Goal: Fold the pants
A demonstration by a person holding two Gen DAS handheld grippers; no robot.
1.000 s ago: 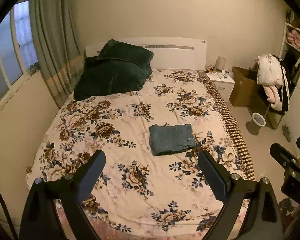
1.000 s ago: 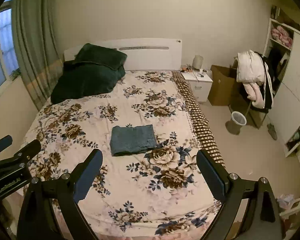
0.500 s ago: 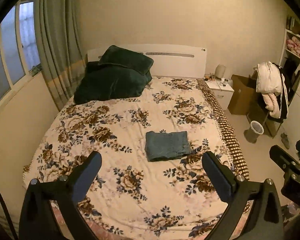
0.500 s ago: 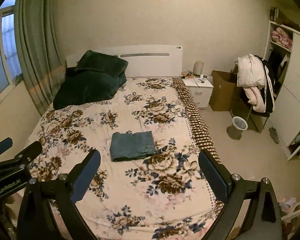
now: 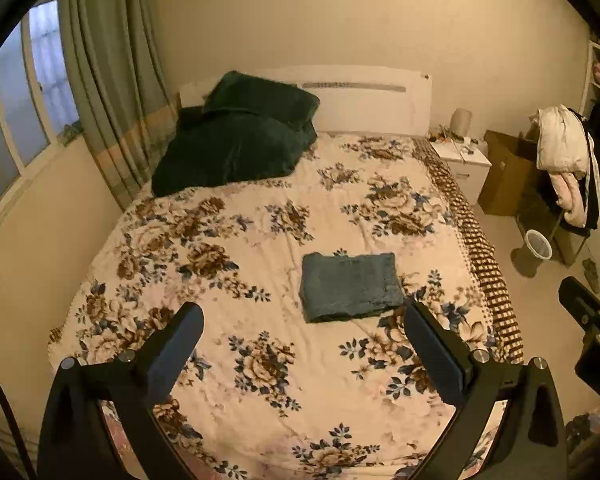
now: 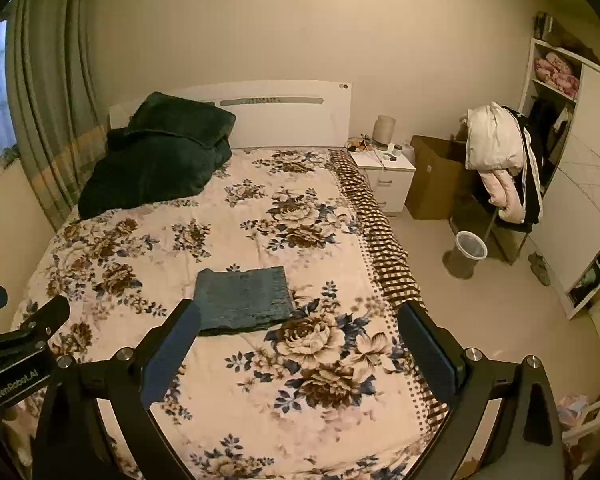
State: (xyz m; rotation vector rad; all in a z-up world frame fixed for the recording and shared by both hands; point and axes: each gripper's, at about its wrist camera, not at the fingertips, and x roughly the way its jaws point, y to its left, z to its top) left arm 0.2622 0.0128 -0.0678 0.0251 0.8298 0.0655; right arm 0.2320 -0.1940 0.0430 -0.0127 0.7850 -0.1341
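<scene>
Pants (image 5: 350,286) lie as a flat blue-grey rectangle on the bed (image 5: 260,408), right of its centre line and nearer the foot than the dark green pillows (image 5: 236,148) at the headboard. Edges look squared, with the layered fold edge facing the foot.

Change over the last second: both views now take in more wall above the headboard, and the pants sit a little higher in frame. Both grippers have drawn off from the bundle; nothing on the bed has shifted. Judgement: the fold looks finished, hands retreating.

Left gripper (image 5: 302,336): jaws spread wide, nothing between them. Right gripper (image 6: 298,334): likewise wide apart and empty.

Materials: pants a coarse, denim-like weave, thick at the folded edge. Bed cover soft, cream with brown and blue roses, lightly creased; checked brown trim along its right side. Pillows plush, velvety.
</scene>
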